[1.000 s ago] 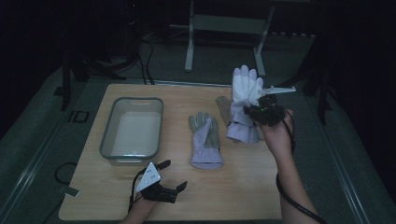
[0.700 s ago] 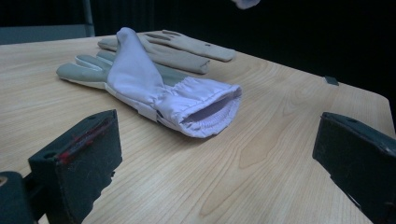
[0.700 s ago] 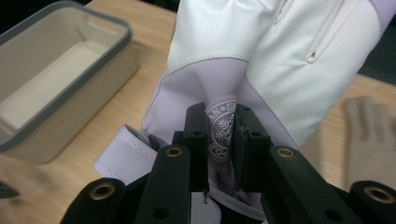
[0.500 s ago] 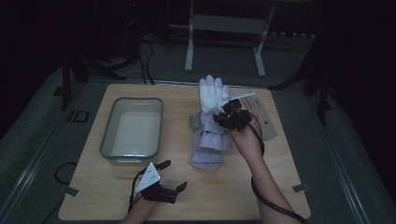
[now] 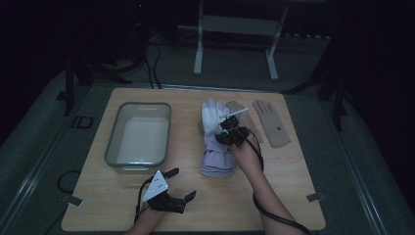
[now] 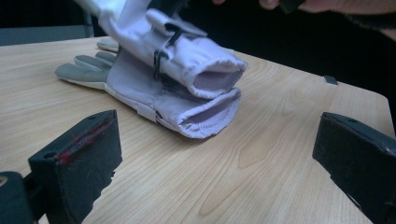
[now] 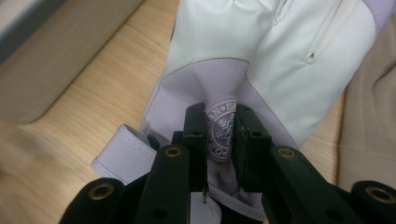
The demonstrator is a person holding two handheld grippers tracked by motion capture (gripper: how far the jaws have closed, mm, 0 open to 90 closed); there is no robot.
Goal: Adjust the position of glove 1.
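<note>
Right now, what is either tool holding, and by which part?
The right tool pinches the white glove at its round logo patch; the left tool holds nothing.

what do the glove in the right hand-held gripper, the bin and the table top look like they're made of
Held glove: looks like smooth, matte white leather or faux leather on the palm, with lilac fabric and a knit-lined cuff; a fold of it is pinched in the right hand-held gripper. Bin: likely translucent greyish plastic, with glossy walls. Table top: pale wood or wood-look laminate, with visible grain.
</note>
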